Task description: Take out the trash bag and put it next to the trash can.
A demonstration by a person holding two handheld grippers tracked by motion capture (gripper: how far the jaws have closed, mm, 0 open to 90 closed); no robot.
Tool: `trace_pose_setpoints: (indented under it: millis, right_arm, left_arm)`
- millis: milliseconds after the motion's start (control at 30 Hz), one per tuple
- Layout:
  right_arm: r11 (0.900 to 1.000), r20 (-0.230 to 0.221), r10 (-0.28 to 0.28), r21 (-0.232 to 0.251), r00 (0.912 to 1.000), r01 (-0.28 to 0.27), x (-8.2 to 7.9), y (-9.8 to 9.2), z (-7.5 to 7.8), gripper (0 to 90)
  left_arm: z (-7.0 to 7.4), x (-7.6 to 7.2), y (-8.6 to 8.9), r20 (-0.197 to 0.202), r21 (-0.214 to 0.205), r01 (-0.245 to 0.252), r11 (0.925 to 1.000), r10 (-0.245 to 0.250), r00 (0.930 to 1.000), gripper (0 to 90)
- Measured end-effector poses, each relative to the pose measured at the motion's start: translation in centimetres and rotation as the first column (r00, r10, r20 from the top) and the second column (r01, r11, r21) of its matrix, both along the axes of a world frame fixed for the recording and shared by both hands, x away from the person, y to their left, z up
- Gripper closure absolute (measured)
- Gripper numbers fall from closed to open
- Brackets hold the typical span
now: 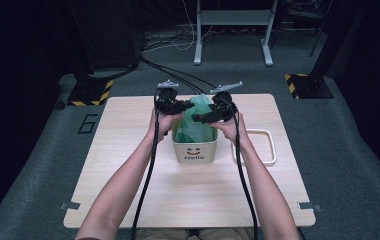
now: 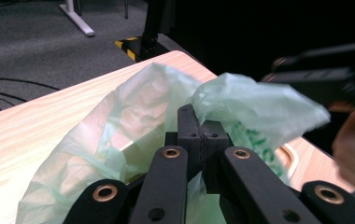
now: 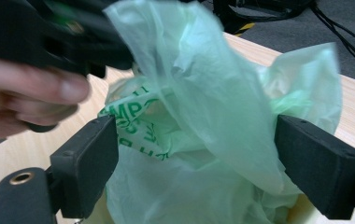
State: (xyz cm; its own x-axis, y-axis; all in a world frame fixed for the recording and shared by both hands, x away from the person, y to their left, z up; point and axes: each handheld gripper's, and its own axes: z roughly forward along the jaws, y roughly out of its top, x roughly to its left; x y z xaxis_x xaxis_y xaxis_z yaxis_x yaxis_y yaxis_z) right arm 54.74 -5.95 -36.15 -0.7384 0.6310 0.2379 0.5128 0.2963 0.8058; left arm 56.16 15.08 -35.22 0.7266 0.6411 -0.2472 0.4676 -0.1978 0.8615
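A small cream bin (image 1: 195,149) stands at the middle of the pale wooden worktop (image 1: 128,150) in the high view, and a thin green plastic bag (image 1: 194,122) sits inside it, its loose top rising above the rim. On the bin's near wall there is a smiling face with the word "Hello" under it. In the right gripper view the bag (image 3: 203,116) carries dark green printed letters at the left of centre, of which "MP" can be read; the rest is lost in the folds. The left gripper (image 1: 177,106) sits just above the bin's upper left in the high view, and in the left gripper view its jaws are closed tight on a pinch of the bag's edge (image 2: 241,100) at the centre of the frame. The right gripper (image 1: 213,114) is at the bin's upper right in the high view; in its own view its jaws stand wide apart, with the bag's film between them and the pads not pressing on it. A cream rectangular frame (image 1: 270,147) lies flat on the worktop just right of the bin.
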Motion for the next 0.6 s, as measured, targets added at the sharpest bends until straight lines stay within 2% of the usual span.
trace_pose_setpoints:
  millis: [100,200,300,333,367,400,433,533,567,600]
  right_arm:
    - [1.0,0.002,-0.006,-0.007,1.0,0.006,0.2,0.7,-0.6,16.2]
    - [0.9997,0.005,-0.023,-0.011,0.9997,0.023,0.3,1.4,-0.9,29.7]
    - [0.9991,0.002,-0.037,-0.022,0.9993,0.037,0.4,2.0,-1.1,49.3]
    - [0.9985,0.007,-0.05,-0.02,0.9987,0.05,0.4,2.1,-1.3,64.1]
    - [0.9985,0.007,-0.05,-0.02,0.9987,0.05,0.4,2.1,-1.3,64.1]
    - [0.9982,0.001,-0.058,-0.012,0.9983,0.058,0.4,2.1,-1.3,75.7]
    - [0.9982,0.001,-0.058,-0.012,0.9983,0.058,0.4,2.1,-1.3,75.7]
    - [0.9981,-0.013,-0.061,0.0,0.998,0.061,0.5,2.0,-1.4,85.6]
    - [0.998,-0.014,-0.063,0.002,0.9979,0.063,0.5,2.0,-1.3,86.7]
    - [0.9977,-0.015,-0.068,-0.001,0.9976,0.068,0.5,1.9,-1.3,87.3]
  left_arm:
    - [0.5,0.0,-0.2,-0.003,-0.013,0.004,0.9999,-0.005,1.0,89.8]
    - [0.8,-0.2,-0.4,0.001,-0.015,0.014,0.9998,-0.014,0.9999,89.8]
    - [0.9,-0.4,-0.4,-0.004,-0.022,0.015,0.9996,-0.015,0.9999,89.7]
    - [0.9,-0.3,-0.1,-0.01,-0.029,0.016,0.9994,-0.017,0.9998,89.7]
    - [0.9,-0.3,-0.1,-0.01,-0.029,0.016,0.9994,-0.017,0.9998,89.6]
    - [0.9,-0.3,-0.1,-0.012,-0.032,0.019,0.9993,-0.019,0.9997,89.4]
    - [0.9,-0.3,0.1,-0.014,-0.031,0.022,0.9993,-0.022,0.9997,89.4]
    - [0.9,-0.4,0.6,-0.016,-0.044,0.032,0.9985,-0.033,0.9993,85.6]
    - [1.0,-0.5,0.8,-0.016,-0.041,0.032,0.9987,-0.033,0.9993,83.0]
    - [1.1,-0.5,1.0,-0.023,-0.045,0.034,0.9984,-0.035,0.9991,75.9]
